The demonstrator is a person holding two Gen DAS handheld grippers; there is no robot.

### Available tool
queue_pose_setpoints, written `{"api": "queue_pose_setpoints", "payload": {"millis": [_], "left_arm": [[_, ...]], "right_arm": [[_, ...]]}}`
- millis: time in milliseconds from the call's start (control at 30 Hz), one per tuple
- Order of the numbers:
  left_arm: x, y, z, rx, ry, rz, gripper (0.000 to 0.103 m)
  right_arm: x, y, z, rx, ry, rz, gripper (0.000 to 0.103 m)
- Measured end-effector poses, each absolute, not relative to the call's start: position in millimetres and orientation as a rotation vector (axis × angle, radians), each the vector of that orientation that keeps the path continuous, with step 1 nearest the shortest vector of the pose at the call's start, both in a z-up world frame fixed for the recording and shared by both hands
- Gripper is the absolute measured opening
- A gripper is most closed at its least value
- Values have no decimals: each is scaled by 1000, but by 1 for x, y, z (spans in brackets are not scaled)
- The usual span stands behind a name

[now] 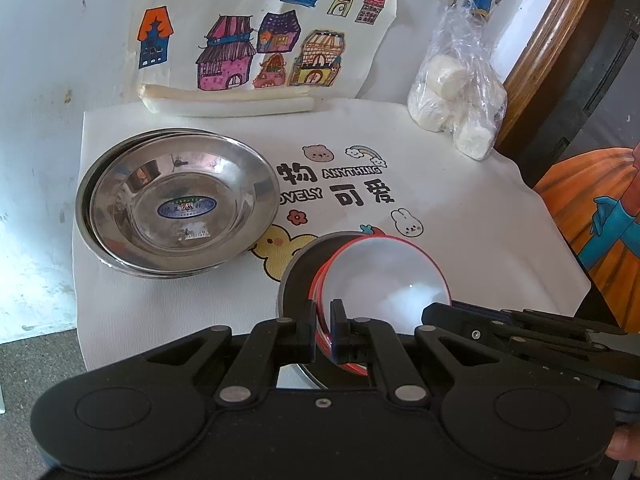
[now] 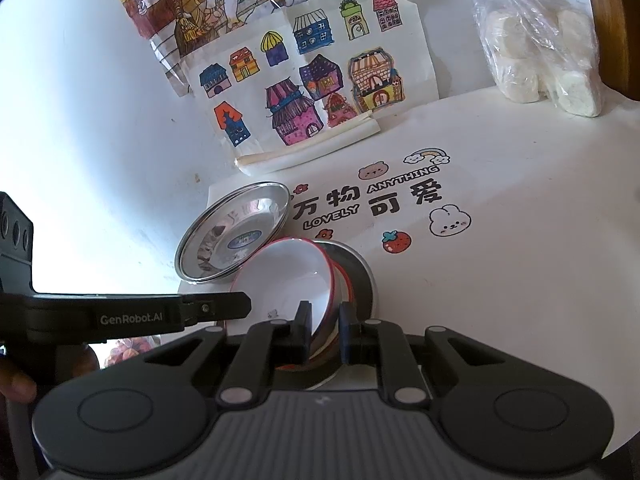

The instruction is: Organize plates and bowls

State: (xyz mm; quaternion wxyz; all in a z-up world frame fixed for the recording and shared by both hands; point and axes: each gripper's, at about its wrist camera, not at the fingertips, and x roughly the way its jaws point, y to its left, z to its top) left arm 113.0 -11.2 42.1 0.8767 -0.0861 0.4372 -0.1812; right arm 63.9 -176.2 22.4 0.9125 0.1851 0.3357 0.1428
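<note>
So the white bowls with the red rims are the main thing here. They sit nested in a small stack, tipped up on edge inside a grey metal dish, low and right of centre in the left wrist view. In the right wrist view the same stack is dead centre near the bottom, leaning against the grey dish.

Both tools have hold of that stack. The left tool is pinched nearly closed on a red rim at the near edge, one finger on each side of it. The right tool is clamped almost as tight on the rim from its own side, with a slightly thicker bite of bowl edge between the fingers. You can see the left tool's black arm poking in from the left of the right wrist view, with GenRobot.AI printed on it.

Just up and left of the bowls there's a stack of steel plates, shiny, with a blue oval sticker in the middle of the top one. In the right wrist view those plates look to be right up against the bowl stack.

All of it sits on a white mat with cartoon animals and "LOVELY ANYTHING" printed on it, on a white desk. Further back: a kid's drawing of colourful houses, and at upper right a clear plastic bag of white lumps.
</note>
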Motion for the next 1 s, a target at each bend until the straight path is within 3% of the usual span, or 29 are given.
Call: {"api": "queue_pose_setpoints", "payload": {"millis": [1000], "left_arm": [[114, -11, 43, -162, 916, -387, 10]], "right_arm": [[64, -175, 24, 371, 686, 295, 18]]}}
